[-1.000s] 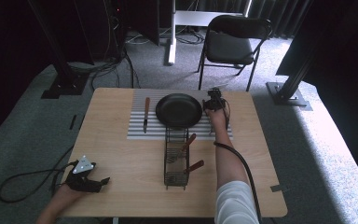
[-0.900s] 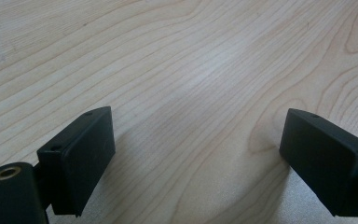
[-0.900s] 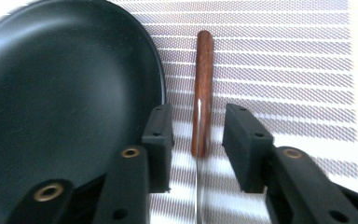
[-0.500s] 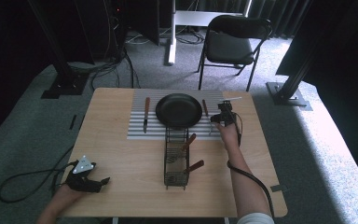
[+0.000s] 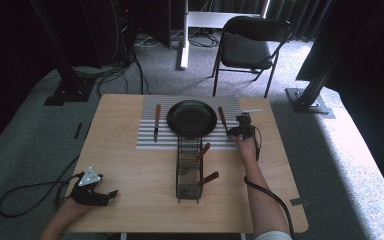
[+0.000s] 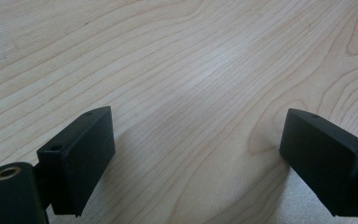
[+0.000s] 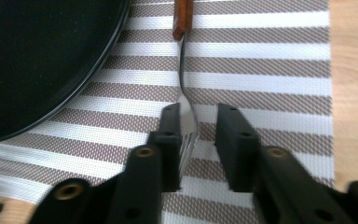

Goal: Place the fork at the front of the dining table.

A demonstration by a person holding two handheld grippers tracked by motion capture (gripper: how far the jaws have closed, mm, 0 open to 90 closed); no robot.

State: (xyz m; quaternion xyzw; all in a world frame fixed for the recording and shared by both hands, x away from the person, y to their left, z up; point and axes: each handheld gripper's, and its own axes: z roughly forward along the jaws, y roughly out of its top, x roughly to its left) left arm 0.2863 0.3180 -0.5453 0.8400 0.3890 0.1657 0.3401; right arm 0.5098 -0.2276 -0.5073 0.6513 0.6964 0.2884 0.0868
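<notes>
The light, stiff, slippery fork (image 7: 186, 116), lying on the striped mat (image 7: 270, 70) beside the black plate (image 7: 42, 56), is being straddled at its thin neck by the right gripper (image 7: 195, 140), jaws narrowly apart, not yet clamped.

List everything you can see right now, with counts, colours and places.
table: 1, light wood, centre
mat: 1, brown-white striped, table's far side
plate: 1, black, on mat
knife: 1, brown handle, left of plate
fork: 1, brown handle, right of plate
rack: 1, dark wire, near side of plate
handles: 2, brown, in rack
chair: 1, black, beyond table
left tool: 1, black, open, table's near left
right tool: 1, black, open, astride fork's tines
</notes>
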